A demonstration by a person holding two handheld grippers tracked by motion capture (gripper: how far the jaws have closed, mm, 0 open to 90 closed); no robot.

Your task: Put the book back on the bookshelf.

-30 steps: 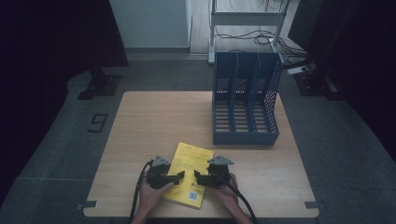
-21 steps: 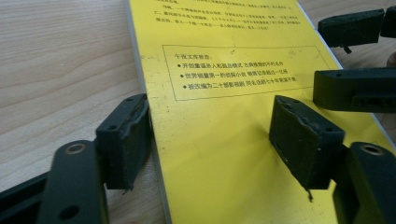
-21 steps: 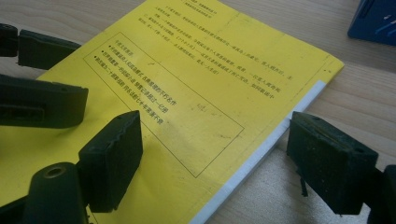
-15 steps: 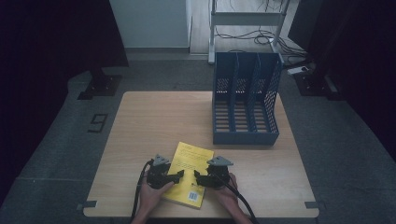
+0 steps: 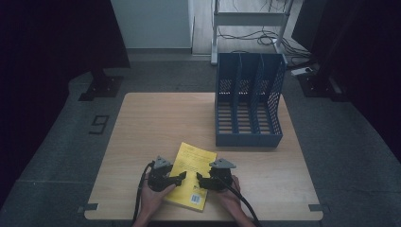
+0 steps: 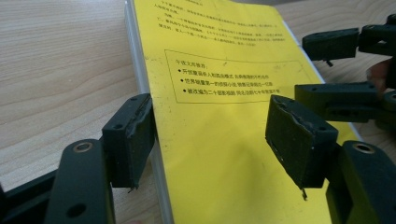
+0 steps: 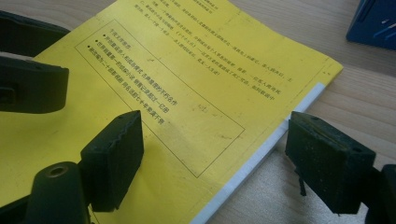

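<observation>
At the near edge of the tabletop (image 5: 142, 123) a person's 2 hands hold the grippers over a yellow booklet (image 5: 191, 161) that lies flat, slightly turned, near the front middle. The left gripper (image 5: 182, 177) comes in over the booklet's left edge with its fingers (image 6: 133, 137) spread apart, gripping nothing: in the left gripper view one stands at the booklet's spine edge and the other over the yellow cover, and whether either touches the paper cannot be told. The right gripper (image 5: 199, 180) faces it from the right, just apart, its fingers (image 7: 114, 156) also held wide with nothing gripped: in the right gripper view one is above the cover and the other beyond the booklet's white edge, above bare wood. Cables trail from both grippers back past the wrists. Farther off, toward the right rear of the tabletop, stands a blue file rack (image 5: 248, 101) with 3 upright slots, well apart from the booklet
</observation>
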